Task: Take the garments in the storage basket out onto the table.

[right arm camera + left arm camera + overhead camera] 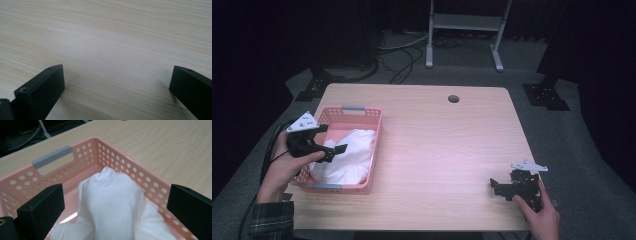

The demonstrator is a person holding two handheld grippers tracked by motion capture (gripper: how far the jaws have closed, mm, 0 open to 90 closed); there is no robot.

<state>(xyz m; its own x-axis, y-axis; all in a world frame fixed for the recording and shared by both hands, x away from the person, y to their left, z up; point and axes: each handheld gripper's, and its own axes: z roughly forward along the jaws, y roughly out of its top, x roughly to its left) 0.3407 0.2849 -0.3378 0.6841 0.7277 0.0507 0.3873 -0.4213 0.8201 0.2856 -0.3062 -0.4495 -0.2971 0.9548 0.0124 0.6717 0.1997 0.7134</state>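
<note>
The left gripper [332,147] is hovering over the pink perforated basket [377,145] at the left side of the wooden table [452,150], and its jaws are standing wide apart, pinching nothing. Between them, in the left gripper view, a crumpled white cloth [112,202] is lying heaped inside the basket [140,173], its highest fold rising toward the far wall near the grey handle [53,156].

The step in hand looks like taking hold of that cloth. To do it well, the person is best advised to lower the spread jaws straight down around the raised hump rather than around the flat skirts, so that the pads close on a thick bunch of fabric. The jaws should stay clear of the basket's walls, since a jaw catching the rim would drag the light basket along. A firm pinch before any lift would keep the cloth from slipping out.

As for pose, the left hand [292,162] is gripping its tool from the basket's near left edge, forearm coming in from the lower left, with the jaws pointing rightward and down over the cloth [347,155]. The right gripper [499,187] is resting low near the table's near right corner, well apart from the basket, held by the right hand [539,215]; its jaws are also spread, with bare tabletop [112,45] between them.
</note>
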